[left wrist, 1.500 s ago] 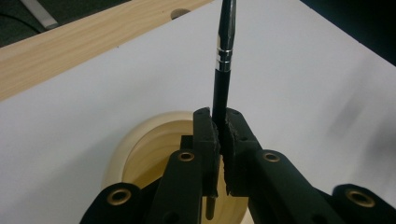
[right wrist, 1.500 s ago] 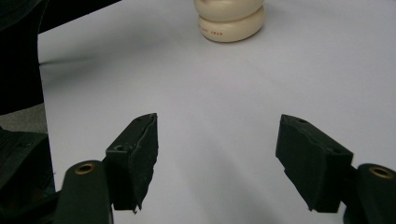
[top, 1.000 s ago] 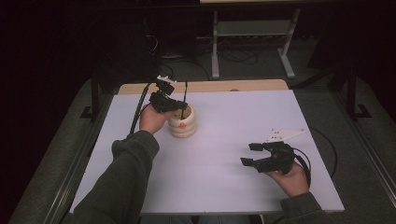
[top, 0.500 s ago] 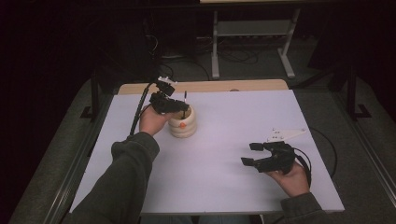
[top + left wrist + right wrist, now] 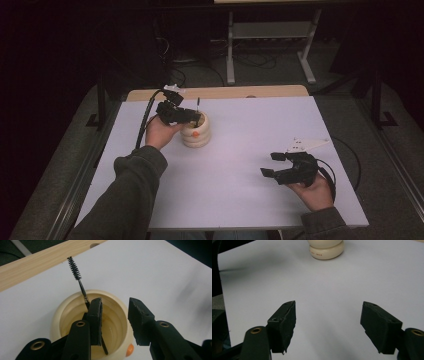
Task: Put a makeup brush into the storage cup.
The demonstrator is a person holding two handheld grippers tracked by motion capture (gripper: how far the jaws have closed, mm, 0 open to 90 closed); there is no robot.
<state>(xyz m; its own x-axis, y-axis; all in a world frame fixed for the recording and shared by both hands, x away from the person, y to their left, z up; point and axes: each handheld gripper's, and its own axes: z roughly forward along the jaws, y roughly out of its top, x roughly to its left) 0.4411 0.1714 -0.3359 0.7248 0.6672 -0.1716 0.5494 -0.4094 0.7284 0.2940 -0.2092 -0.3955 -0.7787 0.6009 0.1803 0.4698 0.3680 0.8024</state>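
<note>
A cream ribbed pot [image 5: 196,134] with an orange dot stands at the left rear of the white table top [image 5: 250,130]. A thin black brush [image 5: 198,106] leans inside it, bristles up. My left gripper [image 5: 192,117] hovers just over the pot's mouth. In the left gripper view its jaws [image 5: 115,302] have just been opening and hold nothing; the brush [image 5: 75,268] passes behind the left jaw into the pot [image 5: 62,312]. My right gripper [image 5: 270,164] rests at the right front, open and empty [image 5: 329,307], pointing toward the pot [image 5: 326,248].
A wooden strip [image 5: 250,92] runs along the table's far edge. A black cable [image 5: 145,120] trails from the left gripper off the left side. A metal stand [image 5: 270,45] and cables lie on the dark floor behind the table.
The left gripper's jaws have parted over the pot, and the brush stays standing in it. The right gripper has not moved.
</note>
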